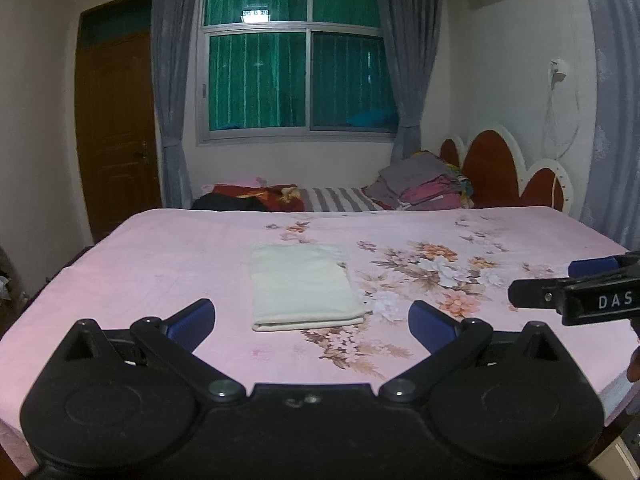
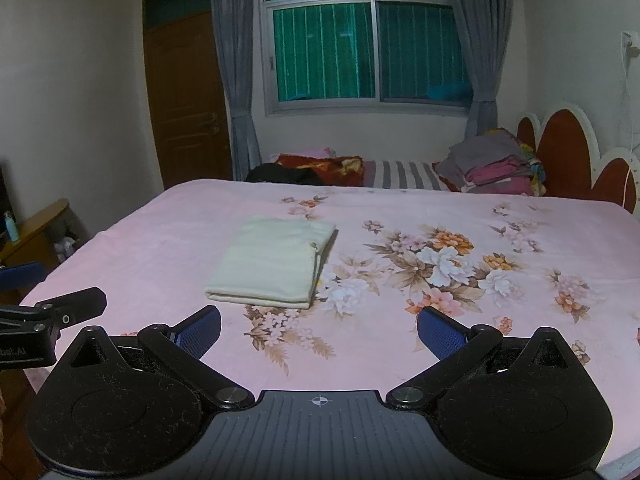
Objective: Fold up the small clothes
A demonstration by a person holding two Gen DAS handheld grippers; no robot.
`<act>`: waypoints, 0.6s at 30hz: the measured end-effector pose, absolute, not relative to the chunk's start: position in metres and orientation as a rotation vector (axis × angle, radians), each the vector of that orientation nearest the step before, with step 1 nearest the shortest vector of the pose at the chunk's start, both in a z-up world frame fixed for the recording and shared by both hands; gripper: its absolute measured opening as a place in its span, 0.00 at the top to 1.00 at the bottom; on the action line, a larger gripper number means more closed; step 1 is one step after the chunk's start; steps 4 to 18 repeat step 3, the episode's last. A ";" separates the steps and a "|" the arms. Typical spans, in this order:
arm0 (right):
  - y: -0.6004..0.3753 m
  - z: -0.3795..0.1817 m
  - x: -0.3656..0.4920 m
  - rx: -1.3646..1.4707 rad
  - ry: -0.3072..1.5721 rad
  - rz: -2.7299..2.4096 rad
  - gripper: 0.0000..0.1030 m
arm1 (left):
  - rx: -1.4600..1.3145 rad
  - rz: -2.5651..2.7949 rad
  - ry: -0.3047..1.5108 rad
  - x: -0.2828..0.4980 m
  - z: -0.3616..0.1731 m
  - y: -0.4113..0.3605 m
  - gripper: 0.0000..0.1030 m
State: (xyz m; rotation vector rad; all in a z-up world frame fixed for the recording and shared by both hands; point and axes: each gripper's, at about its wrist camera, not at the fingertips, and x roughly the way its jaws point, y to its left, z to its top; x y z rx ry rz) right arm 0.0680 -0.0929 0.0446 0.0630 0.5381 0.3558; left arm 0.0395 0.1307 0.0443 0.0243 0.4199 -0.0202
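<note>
Nearest, left gripper (image 1: 312, 322) spread wide, blue pads (image 1: 192, 322) apart, nothing between them; hovering above the near part of the pink floral bedspread (image 1: 160, 272). Right gripper (image 2: 319, 330) likewise wide open and empty, pads (image 2: 442, 332) clear of the bedding. Each tool visible at the edge of the other's view, side by side, neither touching cloth.

Just ahead of the left gripper, slightly forward and left of the right one: cream folded garment (image 1: 302, 284), lying flat on the bedspread as a neat rectangle, layered edges showing along the near end and the right side (image 2: 276, 266). Folding of this piece apparently done, or nearly so.

Likely light, soft and limp; no stiffness to hold shape, so prone to sag or unfold if lifted by one corner. Best taken at the stacked near edge, pinching all layers together, one gripper toward each near corner. Slight risk of snagging the bedspread beneath.

Farther on, a pile of folded clothes (image 1: 420, 188) near the red and white headboard (image 1: 492, 168), well apart from the garment. Beyond, curtained window (image 1: 298, 80) and brown door (image 1: 116, 128).
</note>
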 end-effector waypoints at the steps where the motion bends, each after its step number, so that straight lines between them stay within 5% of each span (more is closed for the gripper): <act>1: -0.093 0.045 0.068 0.064 0.538 0.356 0.00 | 0.029 -0.017 0.420 0.040 0.044 0.131 0.01; 18: -0.093 0.044 0.069 0.063 0.537 0.355 0.00 | 0.046 0.005 0.428 0.041 0.043 0.130 0.01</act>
